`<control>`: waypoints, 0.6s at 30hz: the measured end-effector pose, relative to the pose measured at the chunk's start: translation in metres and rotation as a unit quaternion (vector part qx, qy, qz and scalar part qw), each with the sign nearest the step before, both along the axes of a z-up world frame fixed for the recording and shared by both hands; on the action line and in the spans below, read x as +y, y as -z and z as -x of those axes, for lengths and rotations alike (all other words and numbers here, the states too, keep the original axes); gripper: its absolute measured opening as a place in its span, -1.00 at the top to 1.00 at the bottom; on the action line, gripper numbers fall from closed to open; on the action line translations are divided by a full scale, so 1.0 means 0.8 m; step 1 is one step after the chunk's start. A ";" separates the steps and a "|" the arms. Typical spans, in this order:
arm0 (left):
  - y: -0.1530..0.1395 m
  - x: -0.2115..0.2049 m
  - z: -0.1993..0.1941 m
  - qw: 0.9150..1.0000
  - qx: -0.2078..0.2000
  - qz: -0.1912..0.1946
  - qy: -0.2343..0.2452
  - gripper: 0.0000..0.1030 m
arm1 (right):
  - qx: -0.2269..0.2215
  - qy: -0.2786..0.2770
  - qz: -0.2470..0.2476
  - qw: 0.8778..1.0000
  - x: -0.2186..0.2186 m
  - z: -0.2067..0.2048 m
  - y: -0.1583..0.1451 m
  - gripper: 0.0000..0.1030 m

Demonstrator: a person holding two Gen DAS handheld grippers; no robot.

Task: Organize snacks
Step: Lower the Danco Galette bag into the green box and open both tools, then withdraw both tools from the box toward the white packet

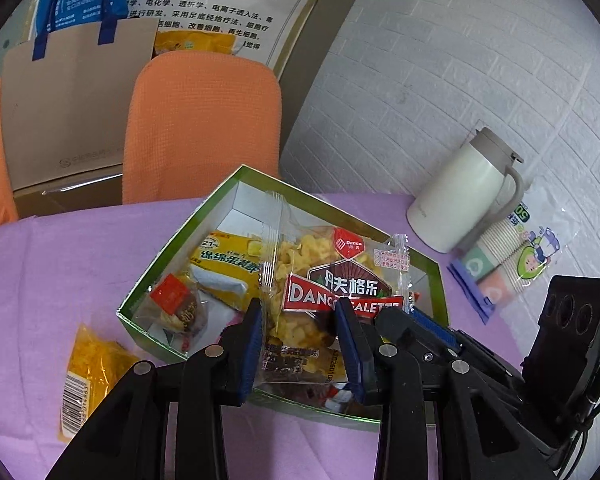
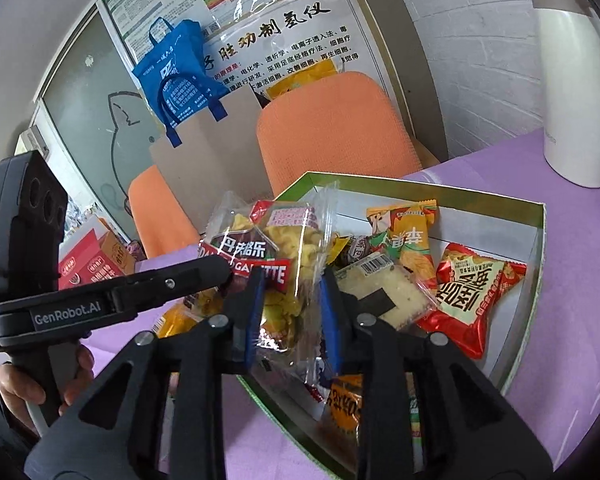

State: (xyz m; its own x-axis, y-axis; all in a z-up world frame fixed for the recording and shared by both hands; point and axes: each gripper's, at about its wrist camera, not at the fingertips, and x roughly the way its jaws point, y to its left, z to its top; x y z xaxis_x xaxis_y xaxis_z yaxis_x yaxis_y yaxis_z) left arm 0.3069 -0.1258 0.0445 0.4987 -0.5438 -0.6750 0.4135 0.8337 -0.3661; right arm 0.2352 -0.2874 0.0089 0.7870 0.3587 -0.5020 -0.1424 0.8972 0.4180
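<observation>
Lowering the Danco galette packet (image 2: 278, 264) into the green-rimmed box (image 1: 172, 240) is, we judge, the step in hand. We see the right gripper (image 2: 292, 312) narrowed with its blue fingers (image 2: 254, 312) on either side of the crinkly clear wrapper, pinching it above the box. The left gripper (image 1: 304, 344) frames the same packet (image 1: 320, 292); whether its fingers actually press it we cannot tell. We would ease it down flat, gently, since the film is slippery and the biscuits brittle. A glossy yellow packet (image 1: 88, 376) lies on the purple bench (image 1: 60, 264) just beside the box.
</observation>
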 end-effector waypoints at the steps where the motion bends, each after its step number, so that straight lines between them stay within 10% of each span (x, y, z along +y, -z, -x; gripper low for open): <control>1: 0.004 0.003 -0.001 1.000 0.002 -0.003 -0.003 0.10 | 0.004 -0.003 0.017 1.000 0.004 -0.002 0.004 0.09; 4: 0.009 0.016 0.004 1.000 -0.004 -0.002 -0.029 -0.70 | -0.024 0.011 0.061 0.998 0.009 0.013 0.005 -0.51; 18: -0.041 0.039 0.090 0.997 -0.060 -0.033 -0.018 -0.71 | -0.043 0.030 0.083 0.995 0.022 0.094 -0.042 -0.72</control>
State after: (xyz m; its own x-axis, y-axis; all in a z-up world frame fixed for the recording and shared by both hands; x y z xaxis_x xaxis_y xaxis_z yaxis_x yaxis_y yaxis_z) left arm 0.2345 -0.0945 0.0771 0.5967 -0.4797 -0.6433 0.4197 0.8698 -0.2593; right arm 0.1599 -0.2701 0.0426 0.8472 0.2274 -0.4802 -0.1151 0.9609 0.2520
